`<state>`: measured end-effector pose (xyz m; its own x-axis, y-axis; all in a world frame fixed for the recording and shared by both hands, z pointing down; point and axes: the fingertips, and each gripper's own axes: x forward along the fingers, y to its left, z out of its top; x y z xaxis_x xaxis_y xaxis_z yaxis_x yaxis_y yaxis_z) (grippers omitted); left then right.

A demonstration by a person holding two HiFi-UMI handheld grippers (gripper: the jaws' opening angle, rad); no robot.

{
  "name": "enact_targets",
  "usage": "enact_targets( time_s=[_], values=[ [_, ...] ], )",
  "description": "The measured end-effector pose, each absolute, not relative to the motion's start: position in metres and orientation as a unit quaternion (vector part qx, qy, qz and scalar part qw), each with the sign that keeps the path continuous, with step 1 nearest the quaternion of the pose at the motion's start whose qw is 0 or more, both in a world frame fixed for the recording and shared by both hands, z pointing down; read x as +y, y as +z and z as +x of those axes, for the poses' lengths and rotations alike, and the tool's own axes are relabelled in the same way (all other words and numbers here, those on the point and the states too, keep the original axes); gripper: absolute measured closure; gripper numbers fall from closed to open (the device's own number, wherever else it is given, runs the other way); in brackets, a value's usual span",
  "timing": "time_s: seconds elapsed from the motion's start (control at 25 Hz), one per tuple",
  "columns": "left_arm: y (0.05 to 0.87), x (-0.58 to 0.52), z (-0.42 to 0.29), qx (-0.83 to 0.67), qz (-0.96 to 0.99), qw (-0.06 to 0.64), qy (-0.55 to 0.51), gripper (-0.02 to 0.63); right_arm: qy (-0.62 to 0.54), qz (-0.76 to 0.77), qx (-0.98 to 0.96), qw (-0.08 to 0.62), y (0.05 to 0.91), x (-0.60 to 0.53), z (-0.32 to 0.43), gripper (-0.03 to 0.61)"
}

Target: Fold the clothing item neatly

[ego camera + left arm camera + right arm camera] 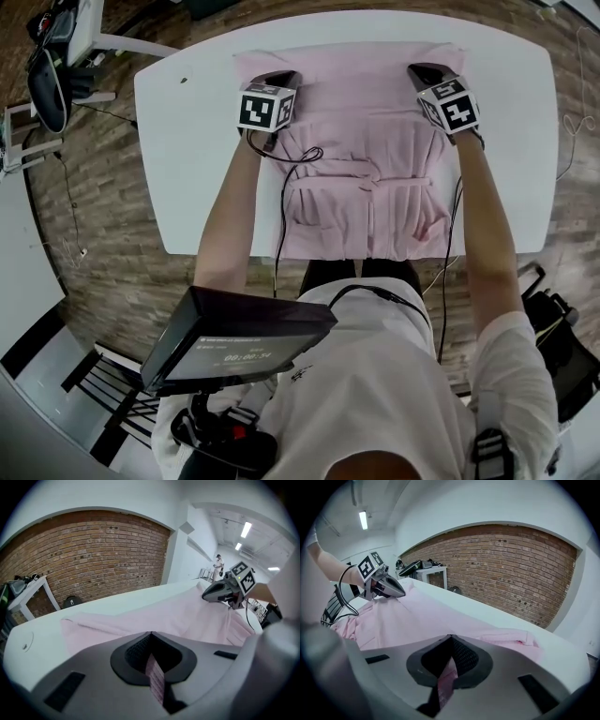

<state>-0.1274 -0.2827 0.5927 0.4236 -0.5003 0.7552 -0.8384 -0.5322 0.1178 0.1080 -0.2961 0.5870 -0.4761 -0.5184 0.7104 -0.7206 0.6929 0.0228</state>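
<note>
Your left gripper (151, 638) has its fingers pressed together on a narrow fold of the pale pink pleated garment (187, 616). The pinched strip of cloth runs back between the dark ribbed pads toward the camera. Your right gripper (451, 640) does the same, with its fingers clamped on a pink fold that shows between the pads. Both grippers point down and away from you at a slant.

Just beyond both sets of fingertips the garment lies flat, with a folded band along its far edge. From the fingers back toward your body, the cloth spreads over a gathered waist with a tie. Its near hem reaches the table edge closest to you. In the head view the left fingers sit on the garment's far left part and the right fingers near its far right corner. The two are well apart, with the smooth upper panel between them.

Under the cloth is the white table with rounded corners (187, 141), which shows on either side of the grippers and beyond the fingertips. Thin black cables (286, 202) trail from the left gripper over the pink cloth toward you. Past the table's far edge stands a red brick wall (93, 550). A brown wood-plank floor (122, 244) surrounds the table. A flat black screen (234, 337) hangs close to your chest.
</note>
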Motion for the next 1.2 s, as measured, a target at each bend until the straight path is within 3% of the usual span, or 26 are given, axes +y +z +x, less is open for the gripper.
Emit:
enact_targets(
  time_s=[0.68,1.2],
  values=[
    [0.588,-0.355,-0.132,-0.434,0.804,0.24,0.327,0.611,0.14,0.375,-0.847,0.35,0.585,-0.365,0.103,0.575],
    [0.566,-0.322,-0.125,-0.422,0.82,0.204,0.329,0.609,0.114,0.387,-0.85,0.34,0.562,-0.334,0.099,0.574]
  ],
)
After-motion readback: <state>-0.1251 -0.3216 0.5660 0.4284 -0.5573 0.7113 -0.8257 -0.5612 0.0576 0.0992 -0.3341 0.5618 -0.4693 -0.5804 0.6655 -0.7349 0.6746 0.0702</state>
